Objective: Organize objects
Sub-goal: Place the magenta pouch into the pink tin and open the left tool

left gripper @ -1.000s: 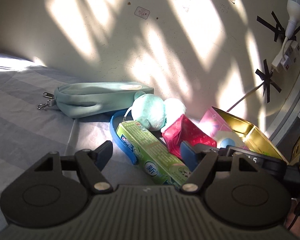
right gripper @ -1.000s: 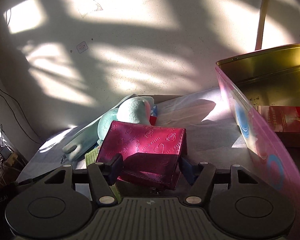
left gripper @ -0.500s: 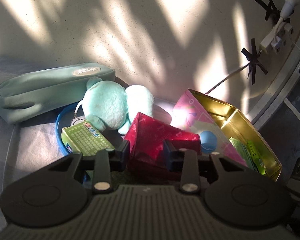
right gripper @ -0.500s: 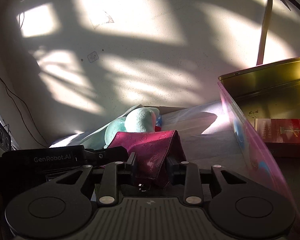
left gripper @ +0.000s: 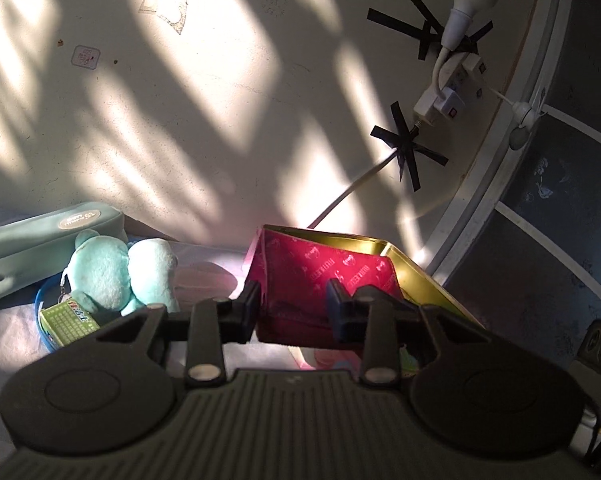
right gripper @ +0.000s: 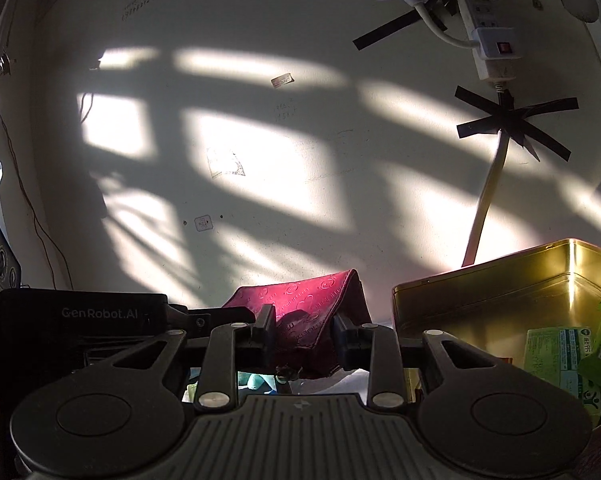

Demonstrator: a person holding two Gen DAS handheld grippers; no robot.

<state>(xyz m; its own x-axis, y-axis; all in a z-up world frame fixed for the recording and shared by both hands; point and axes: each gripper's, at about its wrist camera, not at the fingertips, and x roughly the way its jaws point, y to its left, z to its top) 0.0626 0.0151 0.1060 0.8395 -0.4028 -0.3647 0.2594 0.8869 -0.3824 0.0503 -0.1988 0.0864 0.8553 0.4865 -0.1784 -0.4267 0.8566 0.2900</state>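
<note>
We see a glossy embossed red wallet, a shiny gold metal tin (mirror-like inside), and a fuzzy teal plush.

"GenRobot.AI" stands in pale letters on the black device left of the right gripper's fingers. Print on the green boxes at the right is too small to read.

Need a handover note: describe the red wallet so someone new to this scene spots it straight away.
Start at the open gold tin below the taped-up power strip. Just left of it, off the bed, the red wallet hangs with the left gripper and right gripper each shut on it. It is the only glossy magenta thing, stamped with small logos; the plush toy is pale teal.
</note>
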